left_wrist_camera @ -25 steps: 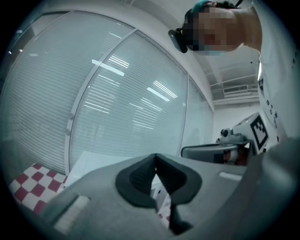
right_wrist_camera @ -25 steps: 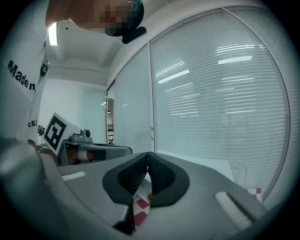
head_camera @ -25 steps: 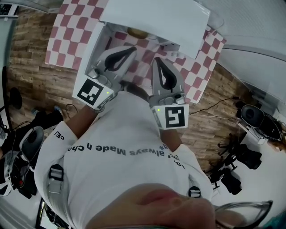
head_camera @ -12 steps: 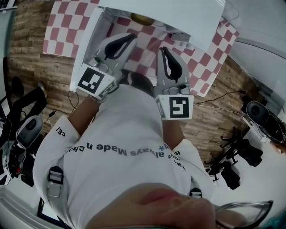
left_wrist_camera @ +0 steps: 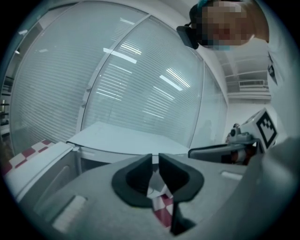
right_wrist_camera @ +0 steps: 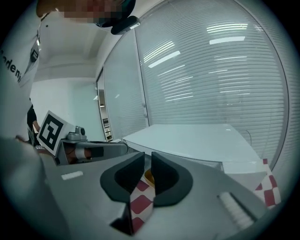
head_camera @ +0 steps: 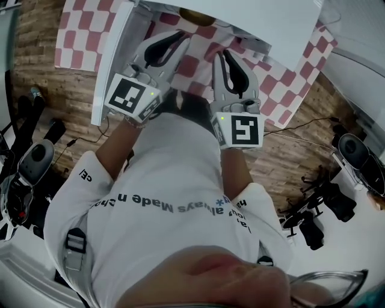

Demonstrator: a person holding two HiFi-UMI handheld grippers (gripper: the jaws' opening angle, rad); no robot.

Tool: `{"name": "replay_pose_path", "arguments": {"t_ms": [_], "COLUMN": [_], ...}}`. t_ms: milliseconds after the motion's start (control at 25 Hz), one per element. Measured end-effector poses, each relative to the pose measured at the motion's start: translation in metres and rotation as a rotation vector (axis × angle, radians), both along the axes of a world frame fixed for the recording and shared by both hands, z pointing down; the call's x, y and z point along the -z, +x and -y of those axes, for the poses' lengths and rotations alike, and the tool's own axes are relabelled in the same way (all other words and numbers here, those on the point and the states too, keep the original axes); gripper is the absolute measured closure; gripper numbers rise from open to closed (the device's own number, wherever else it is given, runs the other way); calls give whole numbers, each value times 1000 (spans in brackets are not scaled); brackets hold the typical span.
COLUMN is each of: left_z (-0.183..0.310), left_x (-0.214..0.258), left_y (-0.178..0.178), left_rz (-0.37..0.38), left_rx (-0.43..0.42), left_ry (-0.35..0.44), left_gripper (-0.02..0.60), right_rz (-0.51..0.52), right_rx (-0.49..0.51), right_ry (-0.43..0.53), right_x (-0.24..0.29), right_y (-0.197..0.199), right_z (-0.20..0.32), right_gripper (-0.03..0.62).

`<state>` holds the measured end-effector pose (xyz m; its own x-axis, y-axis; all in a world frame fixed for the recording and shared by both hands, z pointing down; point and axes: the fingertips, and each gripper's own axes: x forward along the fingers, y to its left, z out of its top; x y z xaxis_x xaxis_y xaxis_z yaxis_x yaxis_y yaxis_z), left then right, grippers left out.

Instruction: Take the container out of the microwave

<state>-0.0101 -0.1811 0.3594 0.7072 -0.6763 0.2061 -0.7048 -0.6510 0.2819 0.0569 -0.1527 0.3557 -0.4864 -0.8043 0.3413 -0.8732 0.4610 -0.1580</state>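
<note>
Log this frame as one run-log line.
phase: approach | left gripper: jaws just opening, nothing between | right gripper: jaws just opening, nothing between | microwave: door open | container: inside, untouched

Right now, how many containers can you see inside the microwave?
1: a yellowish container, showing just under the roof edge of the microwave. That roof covers most of the inside from the head view, so more may be hidden.
</note>
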Motion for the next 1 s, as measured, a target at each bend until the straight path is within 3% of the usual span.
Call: {"name": "replay_pose_path", "arguments": {"t_ms": [1000], "left_z": [57], "left_x": [-114], "left_y": [-21], "left_rz": [48], "left_rx": [71], "left_ry": [-103], "left_gripper": [514], "right_rz": [2], "right_rx": [-59], "right_ry": [-127], "right_x": [-107], "right_y": [-9], "right_z": [52], "right_gripper": [525]}}
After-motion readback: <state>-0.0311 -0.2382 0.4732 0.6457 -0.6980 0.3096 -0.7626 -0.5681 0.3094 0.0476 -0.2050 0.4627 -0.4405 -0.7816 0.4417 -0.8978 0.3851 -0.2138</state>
